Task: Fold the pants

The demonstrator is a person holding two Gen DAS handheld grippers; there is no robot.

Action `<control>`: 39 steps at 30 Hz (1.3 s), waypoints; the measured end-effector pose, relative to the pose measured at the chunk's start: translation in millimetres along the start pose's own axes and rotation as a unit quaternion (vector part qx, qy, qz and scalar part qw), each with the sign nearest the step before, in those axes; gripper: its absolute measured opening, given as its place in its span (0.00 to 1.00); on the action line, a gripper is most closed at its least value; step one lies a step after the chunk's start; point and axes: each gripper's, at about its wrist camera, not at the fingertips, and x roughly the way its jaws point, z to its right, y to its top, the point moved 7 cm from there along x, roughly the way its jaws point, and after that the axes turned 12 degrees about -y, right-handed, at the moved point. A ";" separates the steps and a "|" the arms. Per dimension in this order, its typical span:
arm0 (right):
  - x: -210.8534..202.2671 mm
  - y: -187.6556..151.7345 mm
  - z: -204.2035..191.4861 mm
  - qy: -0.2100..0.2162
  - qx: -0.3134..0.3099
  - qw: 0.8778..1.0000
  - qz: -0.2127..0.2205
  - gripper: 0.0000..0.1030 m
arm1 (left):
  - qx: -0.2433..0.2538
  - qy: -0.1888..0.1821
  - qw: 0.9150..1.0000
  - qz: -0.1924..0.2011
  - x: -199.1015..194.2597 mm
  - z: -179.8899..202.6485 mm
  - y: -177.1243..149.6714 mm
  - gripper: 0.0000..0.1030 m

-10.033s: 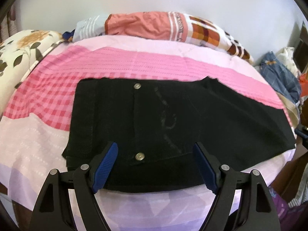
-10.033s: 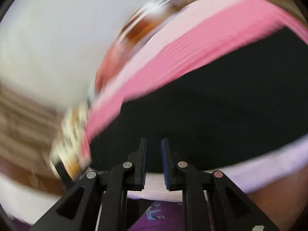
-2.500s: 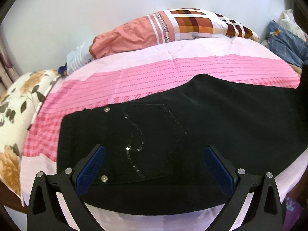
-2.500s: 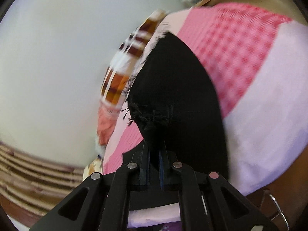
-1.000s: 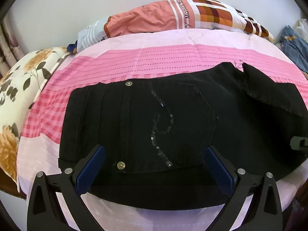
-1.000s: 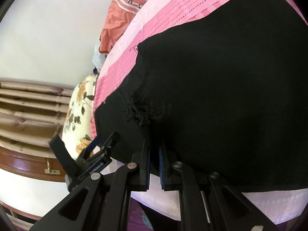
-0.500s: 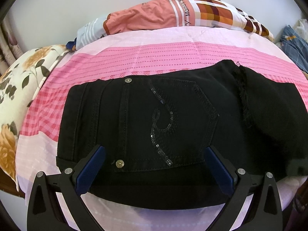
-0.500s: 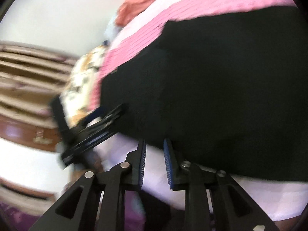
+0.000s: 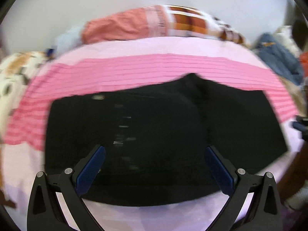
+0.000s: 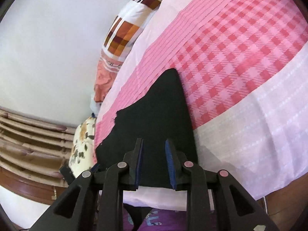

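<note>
Black pants (image 9: 154,125) lie folded on the pink bed sheet (image 9: 134,69), one leg end turned back over the seat part. My left gripper (image 9: 155,150) hovers over their near edge, wide open, with nothing between its fingers; this view is blurred. In the right wrist view the pants (image 10: 163,115) stretch away in a dark wedge. My right gripper (image 10: 153,141) is at their near end with its jaws opening, a narrow gap between the blue pads and no cloth in it. Part of that gripper shows at the left wrist view's right edge.
A patchwork quilt (image 9: 154,23) lies rolled along the wall at the bed's far side. A floral pillow (image 9: 13,77) sits at the left end and a heap of blue clothes (image 9: 277,57) at the right. Brown curtains (image 10: 28,134) hang beyond the floral pillow (image 10: 82,144).
The right gripper let go of the frayed leg end, which now lies folded over the pants, and drew back toward the right end. The left gripper stayed open and tipped slightly.
</note>
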 end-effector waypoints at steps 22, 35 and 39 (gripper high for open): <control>20.1 -27.0 -14.5 0.084 0.036 0.994 -0.053 0.62 | -0.218 -0.270 0.920 -0.182 71.5 56.2 -14.3 0.57; 19.2 -28.3 -2.5 0.086 0.076 0.992 -0.054 0.72 | -0.215 -0.264 0.920 -0.192 66.5 65.1 -35.5 0.09; 22.0 -29.2 -2.2 0.087 0.085 0.991 -0.058 0.72 | -0.219 -0.267 0.921 -0.183 57.6 66.7 -36.2 0.08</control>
